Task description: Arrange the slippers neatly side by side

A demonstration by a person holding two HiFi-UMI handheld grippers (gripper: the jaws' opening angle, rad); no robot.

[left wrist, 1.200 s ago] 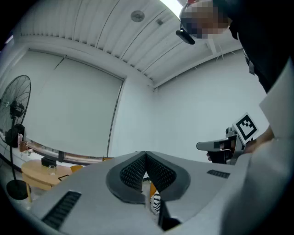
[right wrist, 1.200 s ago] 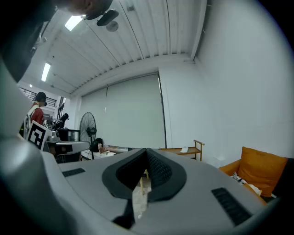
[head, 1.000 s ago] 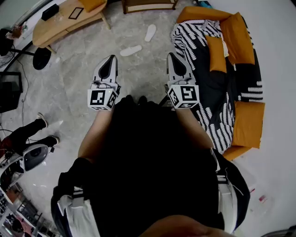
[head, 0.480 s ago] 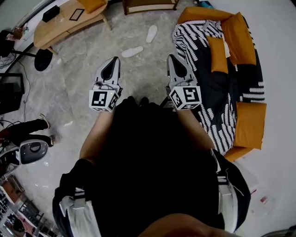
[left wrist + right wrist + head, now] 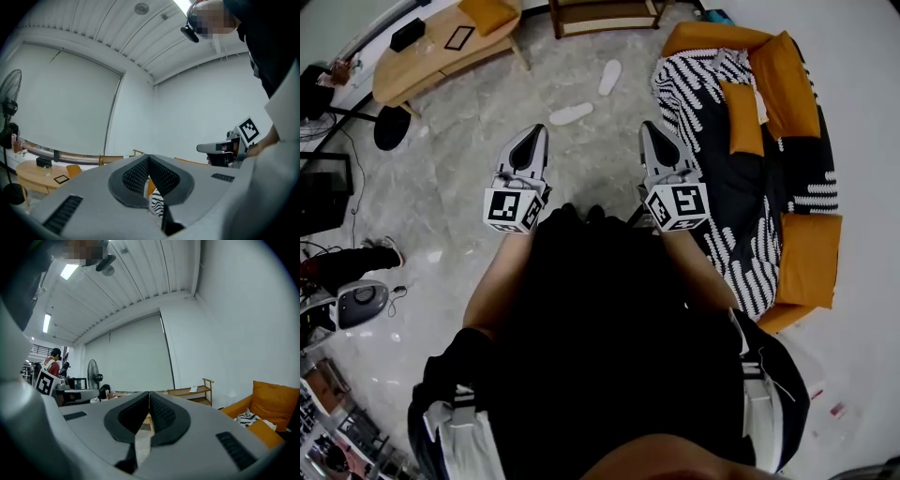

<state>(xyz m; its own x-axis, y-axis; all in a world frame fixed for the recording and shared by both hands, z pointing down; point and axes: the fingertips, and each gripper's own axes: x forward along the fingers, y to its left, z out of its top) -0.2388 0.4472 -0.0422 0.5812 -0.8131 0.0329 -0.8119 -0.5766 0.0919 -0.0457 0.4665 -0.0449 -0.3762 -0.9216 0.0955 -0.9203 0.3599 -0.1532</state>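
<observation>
Moved since a sec ago: bystander's legs (image 5: 347, 265) at left edge, drawn back toward frame border, plus grey round machine (image 5: 356, 302) beside them, shifted same way. Head view also nudged, so slippers now a touch lower in frame. No real travel by either hand. Left tongs (image 5: 534, 131) & right tongs (image 5: 648, 127) held level in front of body, side by side, pointing out over grey marble floor (image 5: 459, 159). Left tongs, in own view: jaws pressed together, nothing between, only striped throw (image 5: 157, 204) glimpsed past them. Right tongs, in own view: likewise closed tip to tip, empty. Two white slippers on floor well ahead of both tongs, untouched: near slipper (image 5: 571, 113) lying roughly crosswise, far slipper (image 5: 609, 77) beyond it, closer to orange sofa (image 5: 787, 84) and wooden shelf (image 5: 600, 14). Apart from each other, angled differently, not yet paired. Wooden desk (image 5: 403, 70) off to left, not involved. Step in hand, by the look: pre-approach, arranging not begun, tools idle. Next move prob.: step fwd and bend to slippers, tip tongs toward floor, open jaws, pinch one slipper by its edge (maybe near one w/ left, far one w/ right), then drag or lift it alongside the other, toes same way, sides parallel. Worth watching: thin flat slippers on hard smooth floor, so rim pinch needed, else likely to skid off instead of lifting.
</observation>
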